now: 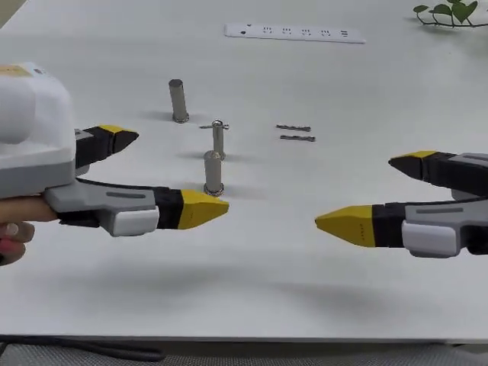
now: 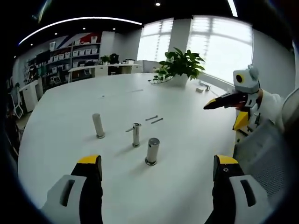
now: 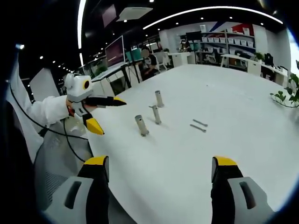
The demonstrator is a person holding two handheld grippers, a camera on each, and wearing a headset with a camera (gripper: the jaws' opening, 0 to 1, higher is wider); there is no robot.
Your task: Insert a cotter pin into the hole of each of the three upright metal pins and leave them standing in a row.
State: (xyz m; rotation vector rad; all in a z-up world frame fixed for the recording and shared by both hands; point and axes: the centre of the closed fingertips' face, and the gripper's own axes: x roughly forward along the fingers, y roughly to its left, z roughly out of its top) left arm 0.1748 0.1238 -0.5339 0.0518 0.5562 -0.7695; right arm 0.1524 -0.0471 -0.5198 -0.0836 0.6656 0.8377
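Evidently poised to start: left gripper (image 1: 183, 171) and right gripper (image 1: 353, 191) hover empty, jaws apart, flanking the pins (image 1: 214, 174). The middle pin (image 1: 219, 141) is cottered, and two loose cotters (image 1: 296, 133) lie within reach.

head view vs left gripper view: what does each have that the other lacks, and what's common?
Head view, not the left gripper view: the hand holding the left gripper, the table at its near edge, and a dark cable below that edge.
Left gripper view, not the head view: shelves, bright windows, ceiling light strips.
Both: the near pin, the far pin, the middle pin carrying a cotter pin, two loose cotter pins on the table, and the open right gripper.
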